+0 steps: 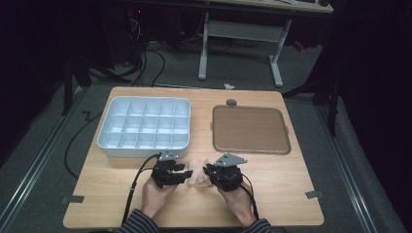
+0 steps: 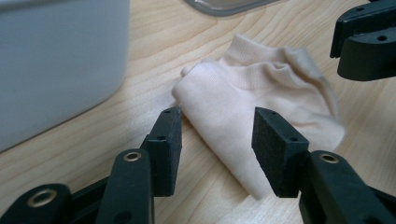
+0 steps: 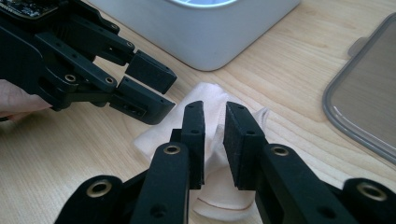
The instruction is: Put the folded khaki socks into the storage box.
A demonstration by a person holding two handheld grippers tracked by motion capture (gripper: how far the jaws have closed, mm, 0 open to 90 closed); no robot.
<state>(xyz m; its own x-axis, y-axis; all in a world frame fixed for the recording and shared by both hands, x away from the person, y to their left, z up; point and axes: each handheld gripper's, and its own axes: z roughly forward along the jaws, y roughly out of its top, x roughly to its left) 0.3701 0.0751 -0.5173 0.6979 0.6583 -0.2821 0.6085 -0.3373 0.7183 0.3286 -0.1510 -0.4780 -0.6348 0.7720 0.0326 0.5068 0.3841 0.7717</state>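
A folded sock (image 1: 197, 177) lies at lower centre on the table (image 1: 291, 194). Left tool (image 2: 217, 130) stands open astride it; right tool (image 3: 214, 135), nearly closed, pinches nothing. Grip both layers squarely.

The table (image 1: 272, 184) is lit evenly from above while the surrounding room is left dark (nearly black); the nearest jaws are rendered slightly soft.

Wooden table (image 1: 291, 179), white compartment box (image 1: 144, 126), brown tray (image 1: 250, 129), folded sock (image 1: 198, 174)
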